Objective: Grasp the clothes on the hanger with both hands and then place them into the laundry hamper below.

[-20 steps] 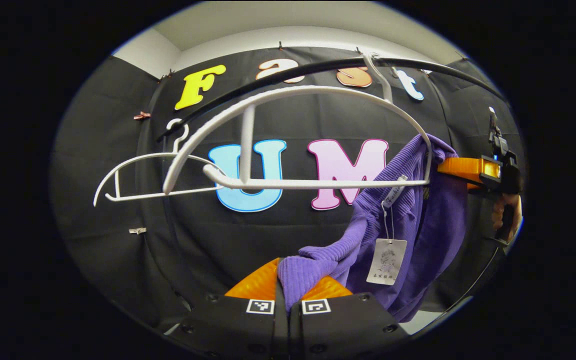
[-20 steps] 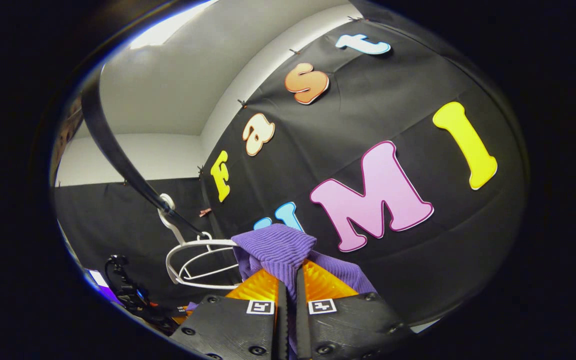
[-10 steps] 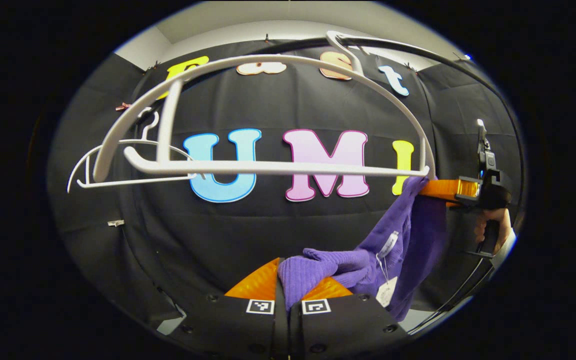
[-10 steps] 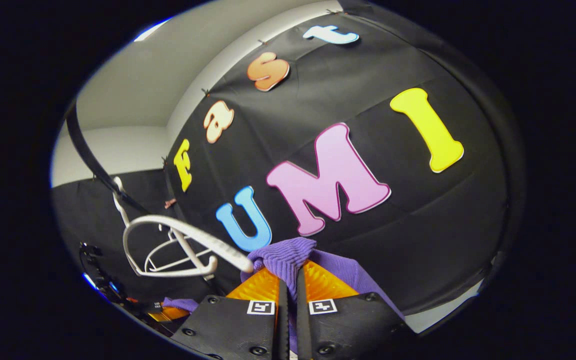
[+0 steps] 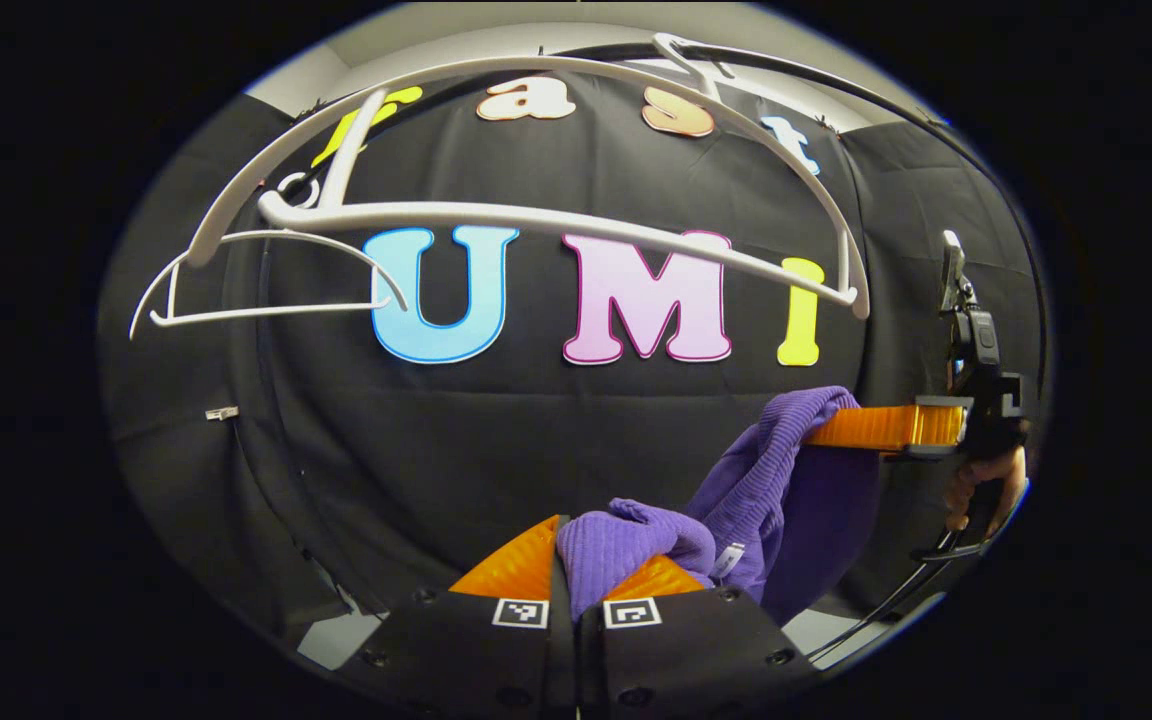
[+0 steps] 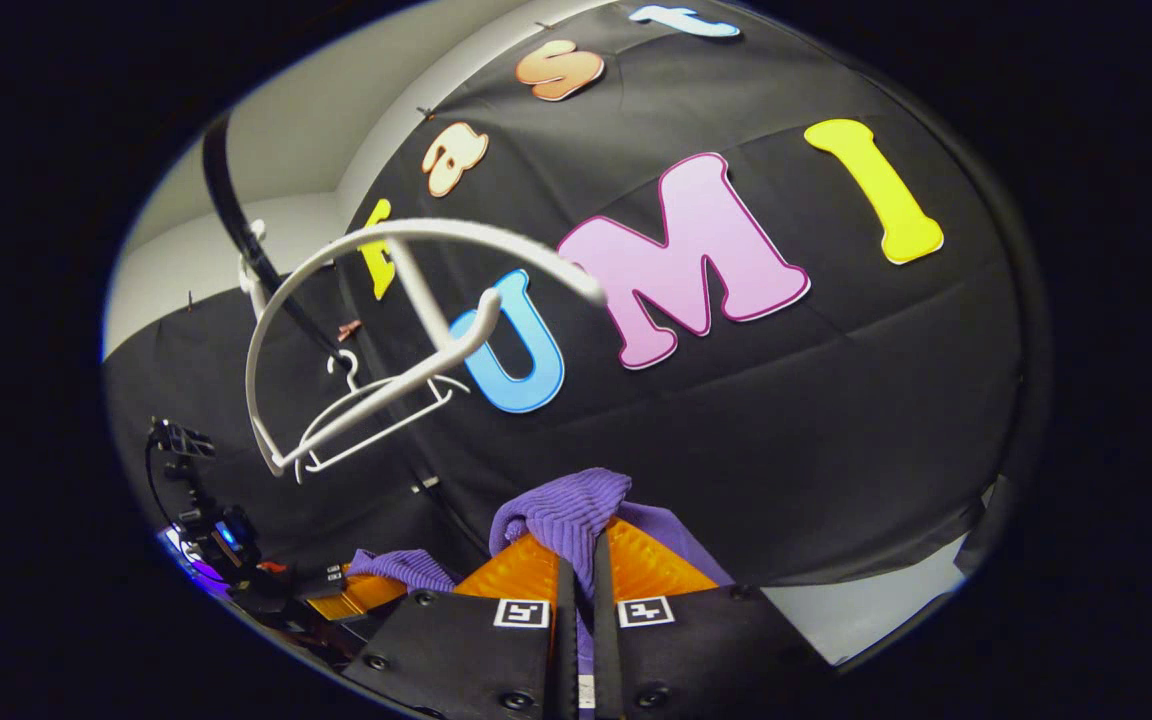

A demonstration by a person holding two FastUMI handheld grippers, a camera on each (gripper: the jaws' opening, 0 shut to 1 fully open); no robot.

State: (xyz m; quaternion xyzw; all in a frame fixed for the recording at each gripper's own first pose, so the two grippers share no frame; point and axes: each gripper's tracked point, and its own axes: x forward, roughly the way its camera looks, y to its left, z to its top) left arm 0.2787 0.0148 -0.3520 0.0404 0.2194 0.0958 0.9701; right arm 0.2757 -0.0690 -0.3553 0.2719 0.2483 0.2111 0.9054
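Left gripper view: purple sweater [image 5: 776,490] off the white hanger [image 5: 536,215], slung below it between both grippers.
Left gripper [image 5: 576,570] fingers clamped on one fold; right gripper [image 6: 576,570] fingers clamped on another.

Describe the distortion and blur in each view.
Left gripper view: fisheye bends the white plastic hanger and black rail into arcs; purple knit garment stays sharp. Right gripper view: tilted, the hanger bowed, its near tip smeared by blur.
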